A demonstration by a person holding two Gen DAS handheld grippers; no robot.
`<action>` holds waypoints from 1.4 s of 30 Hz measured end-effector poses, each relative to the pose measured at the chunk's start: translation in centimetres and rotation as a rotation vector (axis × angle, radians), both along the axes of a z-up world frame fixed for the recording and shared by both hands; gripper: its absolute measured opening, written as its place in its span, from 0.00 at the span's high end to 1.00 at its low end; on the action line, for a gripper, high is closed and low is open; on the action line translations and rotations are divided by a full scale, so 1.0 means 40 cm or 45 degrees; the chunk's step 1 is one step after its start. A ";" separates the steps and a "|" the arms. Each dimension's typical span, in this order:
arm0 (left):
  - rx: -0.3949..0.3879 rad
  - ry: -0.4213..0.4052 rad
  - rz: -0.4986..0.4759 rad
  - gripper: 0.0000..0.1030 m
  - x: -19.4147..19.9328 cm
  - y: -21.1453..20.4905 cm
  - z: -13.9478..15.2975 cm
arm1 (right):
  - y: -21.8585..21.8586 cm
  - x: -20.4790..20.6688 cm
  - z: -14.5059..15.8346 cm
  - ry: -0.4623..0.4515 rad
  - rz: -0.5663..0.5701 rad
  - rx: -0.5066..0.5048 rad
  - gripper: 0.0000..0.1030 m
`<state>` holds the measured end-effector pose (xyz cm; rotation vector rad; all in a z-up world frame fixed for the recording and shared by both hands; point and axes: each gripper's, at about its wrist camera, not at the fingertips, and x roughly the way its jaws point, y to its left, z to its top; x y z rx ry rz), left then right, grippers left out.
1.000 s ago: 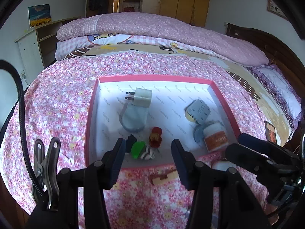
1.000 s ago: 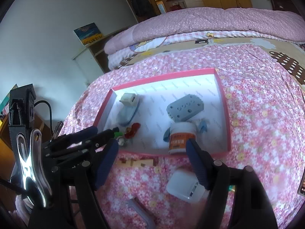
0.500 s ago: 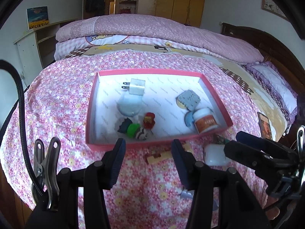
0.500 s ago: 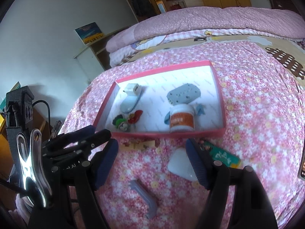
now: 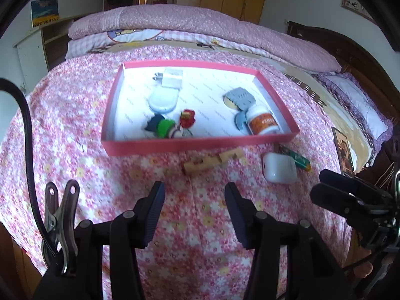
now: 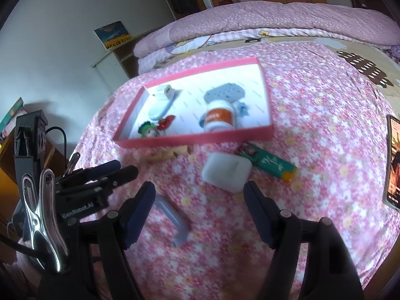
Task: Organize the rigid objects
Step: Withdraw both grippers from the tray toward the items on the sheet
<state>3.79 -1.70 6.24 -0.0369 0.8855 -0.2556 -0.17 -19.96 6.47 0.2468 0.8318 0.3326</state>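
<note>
A pink-walled box lies on the flowered bedspread. It holds a white charger, an orange-labelled bottle, a grey block, and small toys. In front of the box lie a wooden piece, a white case, a green tube and a grey clip. My left gripper is open and empty, short of the wooden piece. My right gripper is open and empty, near the white case.
A phone lies at the right edge of the bed. Folded quilts are piled at the far side. A white shelf unit stands at the far left. The bed's front edge is just below both grippers.
Both grippers have pulled back from the box toward the bed's near edge. The loose items in front of the box have come into view. Both stay open.
</note>
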 end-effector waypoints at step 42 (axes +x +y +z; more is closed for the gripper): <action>-0.016 -0.004 0.164 0.28 0.119 -0.112 -0.080 | -0.029 -0.048 -0.090 0.002 0.051 -0.065 0.27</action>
